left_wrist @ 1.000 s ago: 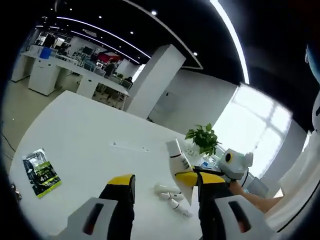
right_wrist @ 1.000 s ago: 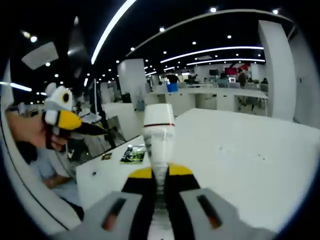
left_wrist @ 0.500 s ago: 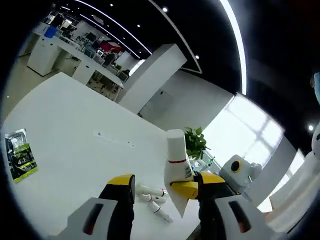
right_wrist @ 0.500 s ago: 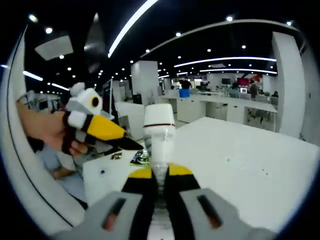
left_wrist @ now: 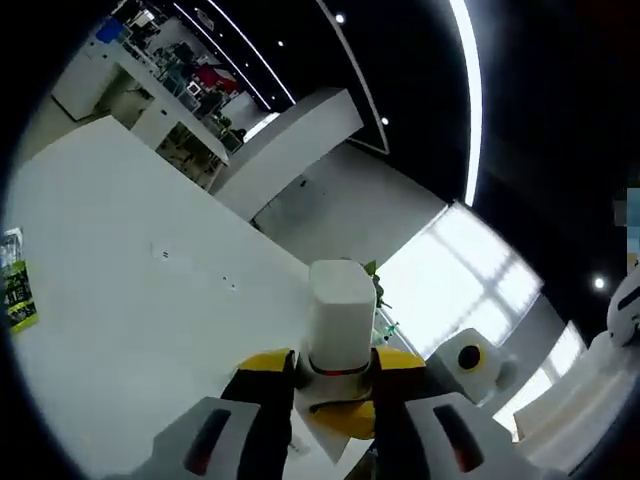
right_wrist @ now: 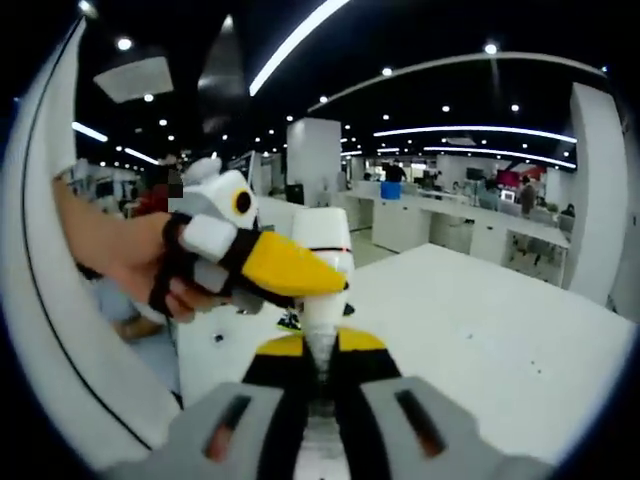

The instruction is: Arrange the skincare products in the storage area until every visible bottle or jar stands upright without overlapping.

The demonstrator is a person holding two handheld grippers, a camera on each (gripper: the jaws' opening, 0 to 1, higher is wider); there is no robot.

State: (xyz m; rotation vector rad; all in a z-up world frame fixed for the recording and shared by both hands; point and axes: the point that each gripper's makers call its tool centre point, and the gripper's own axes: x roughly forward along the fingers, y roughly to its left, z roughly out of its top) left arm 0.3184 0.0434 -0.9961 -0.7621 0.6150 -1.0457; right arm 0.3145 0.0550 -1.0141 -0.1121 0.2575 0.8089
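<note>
Above a broad white bench (left_wrist: pixel 120 290), two hand-held grippers meet on one white bottle (left_wrist: pixel 338 325) with a thin red band under its cap. In the right gripper view the right hand-held gripper (right_wrist: pixel 320 352) has its yellow-tipped jaws closed on the bottle's (right_wrist: pixel 322 275) narrow lower end, holding it up off the bench. The left hand-held gripper (right_wrist: pixel 300 275) reaches in from the left of that view, its yellow jaw lying across the bottle's side. In the left gripper view the left hand-held gripper's (left_wrist: pixel 332 365) jaws stand on either side of the bottle at the band, close to it, though whether they press it cannot be told.

The step looks like a handover or a re-grip before standing the bottle up. It would go best if one hand-held gripper keeps a firm hold until the other is clearly squeezing, and the bottle is then lowered base first onto bare bench.

The bottle's base is hidden behind the jaws in both views. A green-printed packet (left_wrist: pixel 12 290) is cut off at the left edge of the left gripper view. Any other products cannot be made out.
</note>
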